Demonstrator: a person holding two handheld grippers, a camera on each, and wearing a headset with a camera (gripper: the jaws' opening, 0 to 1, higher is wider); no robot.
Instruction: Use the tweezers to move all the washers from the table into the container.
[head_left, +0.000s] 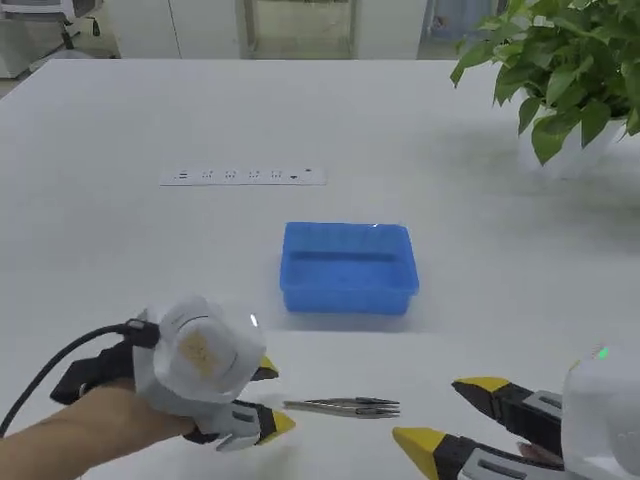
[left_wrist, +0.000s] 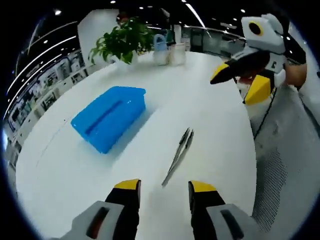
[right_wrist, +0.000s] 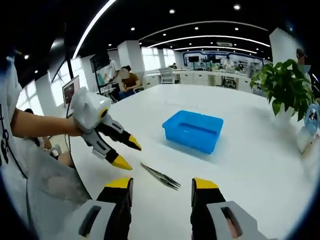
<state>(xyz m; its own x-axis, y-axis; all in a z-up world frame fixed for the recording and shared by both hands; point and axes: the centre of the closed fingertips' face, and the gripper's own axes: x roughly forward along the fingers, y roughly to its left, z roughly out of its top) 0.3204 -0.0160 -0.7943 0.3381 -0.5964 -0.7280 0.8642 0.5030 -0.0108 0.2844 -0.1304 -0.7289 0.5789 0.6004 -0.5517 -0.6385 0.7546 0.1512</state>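
Observation:
Metal tweezers (head_left: 345, 406) lie flat on the white table (head_left: 150, 240) near its front edge, between my two grippers. My left gripper (head_left: 272, 397) is open just to the left of them, its yellow tips close to the handle end. To their right stands my right gripper (head_left: 432, 410), also open and holding nothing. A blue rectangular container (head_left: 348, 268) sits a short way behind the tweezers. In the left gripper view the tweezers (left_wrist: 179, 154) lie straight ahead of my open left gripper (left_wrist: 164, 187). In the right gripper view the tweezers (right_wrist: 160, 176) lie just ahead of my open right gripper (right_wrist: 161, 184).
A white power strip (head_left: 243, 176) lies beyond the container. A potted plant (head_left: 565, 80) stands at the far right. Cups (left_wrist: 170, 52) sit by the plant. The table's near edge runs close under both grippers.

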